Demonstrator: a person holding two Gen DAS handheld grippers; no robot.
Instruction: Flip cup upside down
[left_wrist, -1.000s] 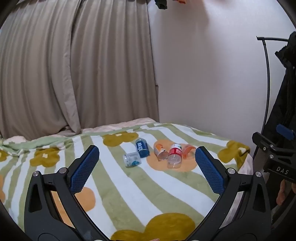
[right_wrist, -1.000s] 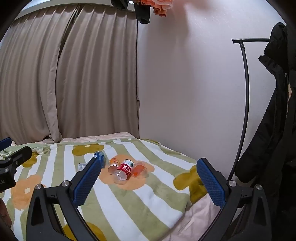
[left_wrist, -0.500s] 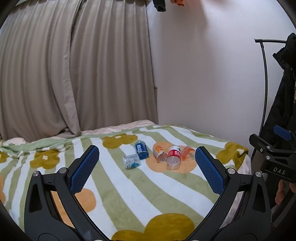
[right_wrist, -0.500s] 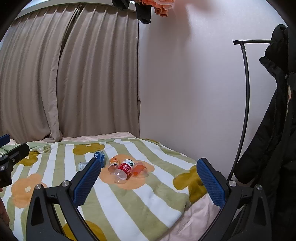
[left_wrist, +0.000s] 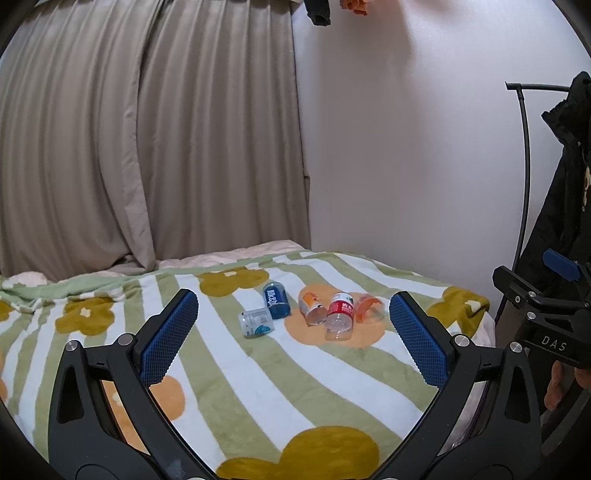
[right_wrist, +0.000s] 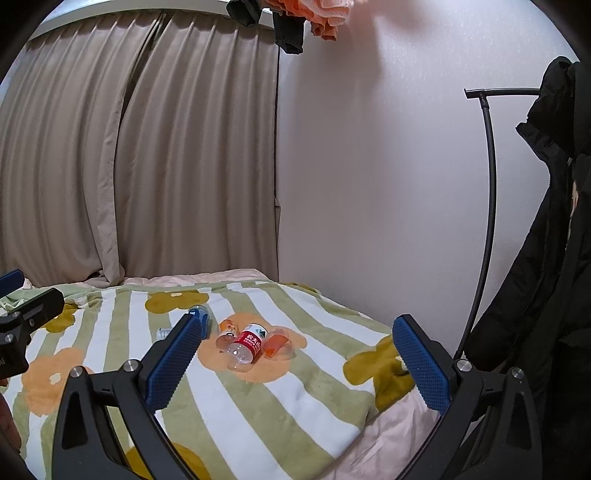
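Several small cups lie on their sides on a striped flower blanket (left_wrist: 258, 398). One is clear with a teal label (left_wrist: 256, 323), one blue (left_wrist: 276, 300), one orange-labelled (left_wrist: 311, 308), one red-labelled (left_wrist: 340, 315), and one see-through orange cup (left_wrist: 365, 306). The right wrist view shows the red-labelled cup (right_wrist: 245, 345) and the orange cup (right_wrist: 277, 343) side by side. My left gripper (left_wrist: 292, 299) is open, well short of the cups. My right gripper (right_wrist: 298, 320) is open too, with nothing between its fingers.
The blanket covers a bed that meets beige curtains (left_wrist: 147, 147) at the back and a white wall (left_wrist: 406, 166) on the right. A black coat (right_wrist: 546, 258) hangs on a curved black stand (right_wrist: 487, 184) past the bed's right edge. A hand (left_wrist: 554, 380) holds the right gripper's frame.
Both views have tilted up slightly, so more wall and curtain show. The cups have not moved. Both grippers stay open.
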